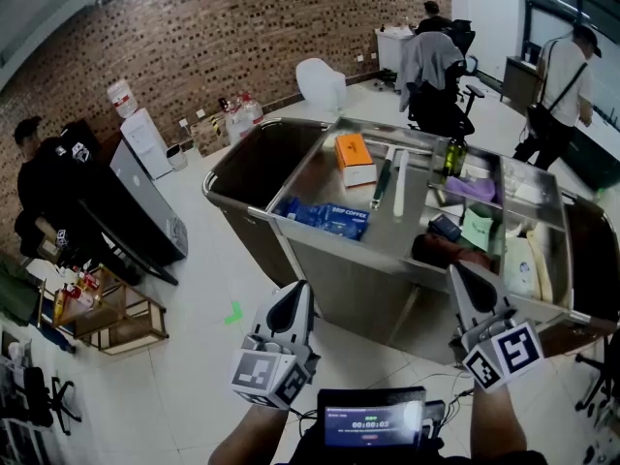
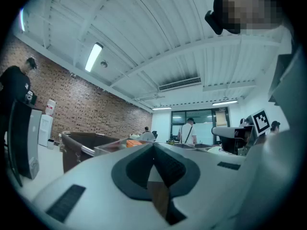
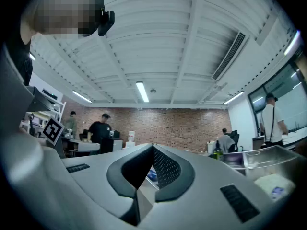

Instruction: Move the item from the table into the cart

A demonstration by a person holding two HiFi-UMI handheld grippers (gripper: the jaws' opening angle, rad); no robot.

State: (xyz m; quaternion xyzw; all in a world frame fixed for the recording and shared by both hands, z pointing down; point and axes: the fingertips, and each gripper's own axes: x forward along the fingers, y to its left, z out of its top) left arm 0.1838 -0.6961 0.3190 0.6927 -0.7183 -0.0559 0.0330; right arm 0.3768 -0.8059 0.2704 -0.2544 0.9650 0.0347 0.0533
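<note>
Your left gripper (image 1: 296, 291) sits at the lower middle of the head view, its square-marker cube toward you and its grey jaws pointing up at the stainless-steel cart (image 1: 339, 279). In the left gripper view the left gripper (image 2: 153, 145) is clenched: the two dark pads meet along one line with nothing between them. Your right gripper (image 1: 461, 281) is at the lower right of the head view, its tip just in front of the cart's near right corner. In the right gripper view the right gripper (image 3: 152, 147) is likewise clenched on nothing. Every loose item in view already lies inside the cart's compartments. The flat orange cardboard box (image 1: 355, 158) is in the middle tray near the frame's centre, and the blue coffee pack (image 1: 325, 216) is below and to the left of it in the same tray. The green glass bottle (image 1: 451, 158) and the purple packet (image 1: 472, 189) are farther right. Which of these is the item to be moved cannot be told.
</note>
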